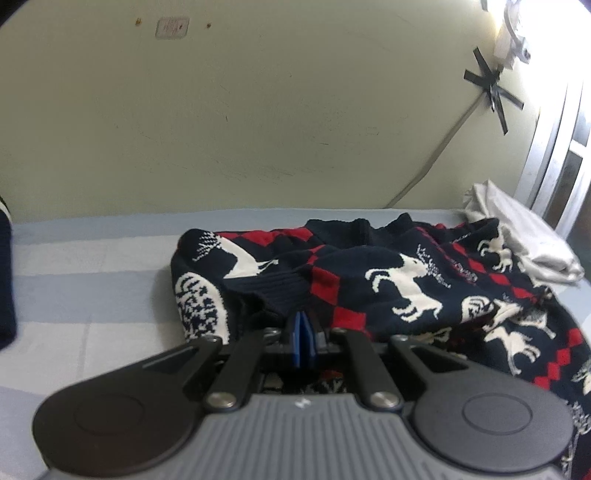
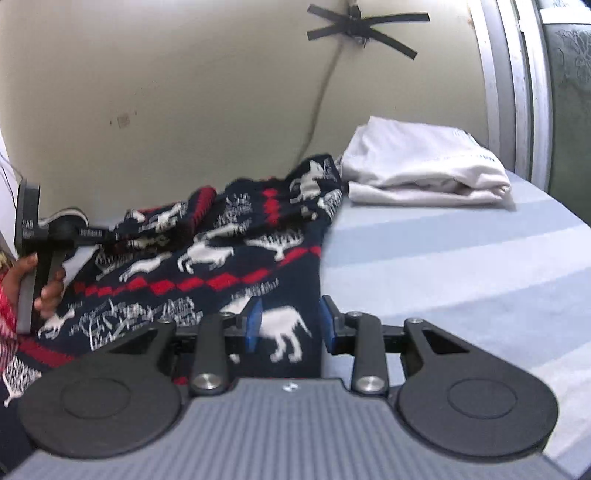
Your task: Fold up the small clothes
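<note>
A navy sweater (image 1: 406,280) with white reindeer and red diamonds lies rumpled on the striped bed; it also shows in the right wrist view (image 2: 229,258). My left gripper (image 1: 303,332) is shut, its blue pads pinching a dark ribbed fold of the sweater near its left part. My right gripper (image 2: 290,325) is open, its blue pads (image 2: 254,325) on either side of the sweater's right edge, over a white animal figure. The left gripper, held by a hand, shows at the left of the right wrist view (image 2: 92,234).
A folded white garment (image 2: 424,166) lies at the back right of the bed (image 2: 461,266), touching the sweater; it also shows in the left wrist view (image 1: 524,236). A wall with a taped cable (image 2: 362,26) stands behind. A dark garment (image 1: 5,280) is at far left.
</note>
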Demonstrator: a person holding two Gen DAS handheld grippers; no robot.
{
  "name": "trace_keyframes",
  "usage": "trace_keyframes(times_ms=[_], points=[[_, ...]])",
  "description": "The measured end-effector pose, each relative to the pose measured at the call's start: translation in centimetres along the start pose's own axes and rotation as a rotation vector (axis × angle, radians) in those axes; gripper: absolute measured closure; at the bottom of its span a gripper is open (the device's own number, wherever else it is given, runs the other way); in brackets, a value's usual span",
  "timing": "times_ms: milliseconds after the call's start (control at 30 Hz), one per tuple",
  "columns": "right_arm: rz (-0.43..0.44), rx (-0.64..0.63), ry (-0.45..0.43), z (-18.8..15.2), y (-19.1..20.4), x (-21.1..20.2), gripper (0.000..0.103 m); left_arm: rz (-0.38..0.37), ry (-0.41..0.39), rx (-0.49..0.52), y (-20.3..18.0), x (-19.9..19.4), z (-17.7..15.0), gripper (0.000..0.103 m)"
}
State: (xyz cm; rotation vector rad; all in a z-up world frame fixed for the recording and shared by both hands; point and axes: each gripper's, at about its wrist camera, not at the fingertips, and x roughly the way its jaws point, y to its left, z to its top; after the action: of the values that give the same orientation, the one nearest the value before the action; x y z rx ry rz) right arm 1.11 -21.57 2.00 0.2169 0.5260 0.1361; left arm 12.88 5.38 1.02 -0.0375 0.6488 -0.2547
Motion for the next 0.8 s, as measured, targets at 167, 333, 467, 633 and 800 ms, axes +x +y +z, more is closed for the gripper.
trace_keyframes(times_ms=[167,333,467,633,800], points=[[0.010,0.043,-0.045,1.0,-0.1,1.9,0.063,0.098,-0.003,0.081,-1.9,-0.2,-0.3,0.097],[-0.031,0.054,-0.028,0.7,-0.9,3.3,0.053,0.196,-0.008,0.177,-4.0,-0.1,-0.8,0.098],[-0.038,0.161,-0.039,0.5,-2.5,3.0,0.037,0.258,-0.010,0.245,-5.3,0.1,-1.2,0.098],[0.001,0.279,-0.065,0.2,-4.1,2.4,0.037,0.279,-0.009,0.272,-5.7,0.2,-1.3,0.098],[-0.009,0.280,-0.073,0.2,-3.9,2.2,0.037,0.280,-0.008,0.272,-5.6,0.2,-1.2,0.098]])
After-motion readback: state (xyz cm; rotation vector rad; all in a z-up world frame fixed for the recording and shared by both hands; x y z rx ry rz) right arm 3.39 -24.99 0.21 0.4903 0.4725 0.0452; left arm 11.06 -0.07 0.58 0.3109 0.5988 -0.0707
